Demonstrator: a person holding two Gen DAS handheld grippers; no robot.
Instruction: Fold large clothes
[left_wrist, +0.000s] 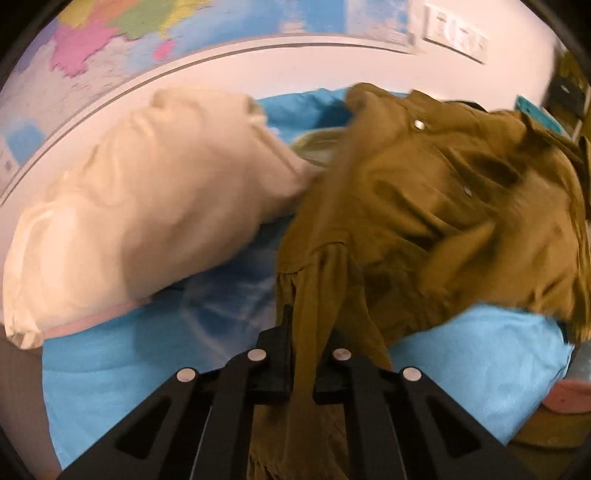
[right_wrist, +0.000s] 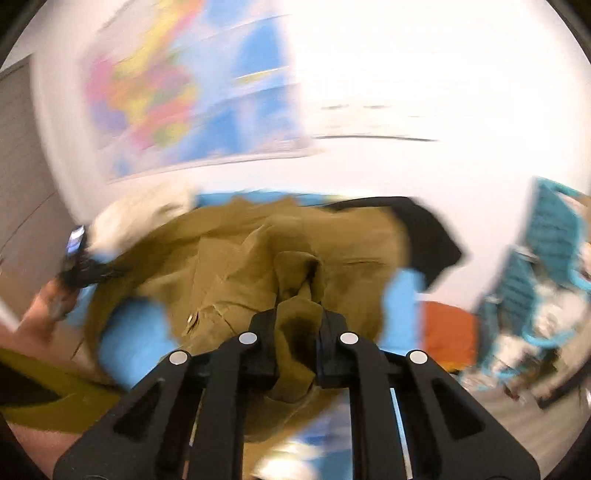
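- The left gripper (left_wrist: 303, 354) sits at 6 o'clock in the left wrist view, its black fingers (left_wrist: 275, 354) clamped on a bunched strip of the olive shirt (left_wrist: 424, 206).
- The shirt spreads from the jaws toward 2 o'clock, crumpled over the blue bedsheet (left_wrist: 122, 373), snap buttons showing.
- A cream pillow (left_wrist: 147, 206) lies at 9 to 10 o'clock, just beside the shirt.
- A wall map (left_wrist: 110, 33) hangs at 11 o'clock.
- The right gripper (right_wrist: 297, 343) likewise pinches a fold of the shirt (right_wrist: 236, 266) at 6 o'clock.
- Blurred black cloth (right_wrist: 432, 236) lies at 2 o'clock past the shirt.
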